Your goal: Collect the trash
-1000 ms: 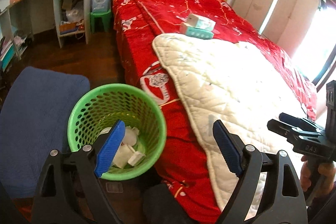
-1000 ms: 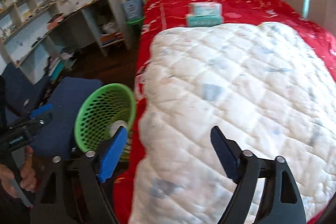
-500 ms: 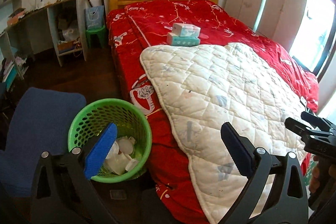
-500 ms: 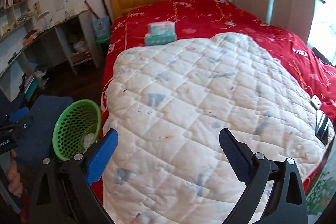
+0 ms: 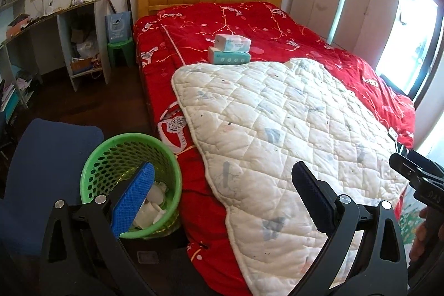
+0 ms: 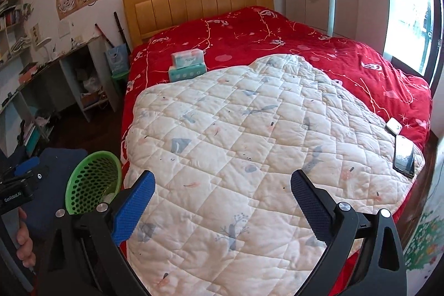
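1. Crumpled white paper scraps point(image 5: 151, 205) are seen lying inside the round green perforated plastic basket point(image 5: 111, 154); this trash is judged already collected.
2. No loose trash is made out on the white quilted patterned blanket point(image 6: 249, 143) or on the red bed cover point(image 5: 249, 24), so the task is judged close to finished, though small bits could be missed at this sharpness.
3. The left gripper point(image 5: 222, 199) is held with its blue-padded jaws wide apart and nothing between them; the basket is found behind and just outside its left jaw, partly hidden by that pad.
4. The right gripper point(image 6: 222, 201) is likewise spread wide and empty, with only blanket seen between its jaws; the basket point(image 6: 91, 176) lies outside its left jaw, near the tip.
5. Beyond both pairs of jaws, two stacked pale tissue packs point(image 5: 230, 49) rest on the red cover, well apart from the fingers.
6. A dark phone point(image 6: 404, 156) and a small white case point(image 6: 394, 126) lie far outside the right jaw, at the blanket's edge.
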Demonstrator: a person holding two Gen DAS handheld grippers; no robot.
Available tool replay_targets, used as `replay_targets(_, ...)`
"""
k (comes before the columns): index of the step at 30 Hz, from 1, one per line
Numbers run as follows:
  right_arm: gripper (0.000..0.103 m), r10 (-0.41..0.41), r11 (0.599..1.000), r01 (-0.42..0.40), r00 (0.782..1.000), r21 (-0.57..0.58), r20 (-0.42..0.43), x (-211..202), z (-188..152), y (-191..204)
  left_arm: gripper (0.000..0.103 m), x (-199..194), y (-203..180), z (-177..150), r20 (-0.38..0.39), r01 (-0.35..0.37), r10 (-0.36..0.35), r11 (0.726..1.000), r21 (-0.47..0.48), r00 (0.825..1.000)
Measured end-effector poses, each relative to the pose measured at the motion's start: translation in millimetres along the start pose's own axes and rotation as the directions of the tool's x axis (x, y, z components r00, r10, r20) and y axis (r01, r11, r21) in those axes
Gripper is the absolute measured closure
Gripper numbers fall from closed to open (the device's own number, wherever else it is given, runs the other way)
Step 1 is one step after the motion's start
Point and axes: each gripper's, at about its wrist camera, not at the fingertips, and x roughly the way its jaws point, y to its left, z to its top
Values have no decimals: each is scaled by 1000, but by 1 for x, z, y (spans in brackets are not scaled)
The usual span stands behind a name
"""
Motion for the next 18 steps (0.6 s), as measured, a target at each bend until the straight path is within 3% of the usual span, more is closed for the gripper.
replay_targets(8, 8, -16, 1000, 16, 1000, 2, 13, -6, -5, -6, 5, -6, -18, -4, 35, 13, -14, 1000, 28, 999)
replay_targets(18, 7, -15, 999, 14, 999, 36, 28, -12, -4, -17, 5, -10, -40, -5, 58, -43, 39, 996, 84, 998)
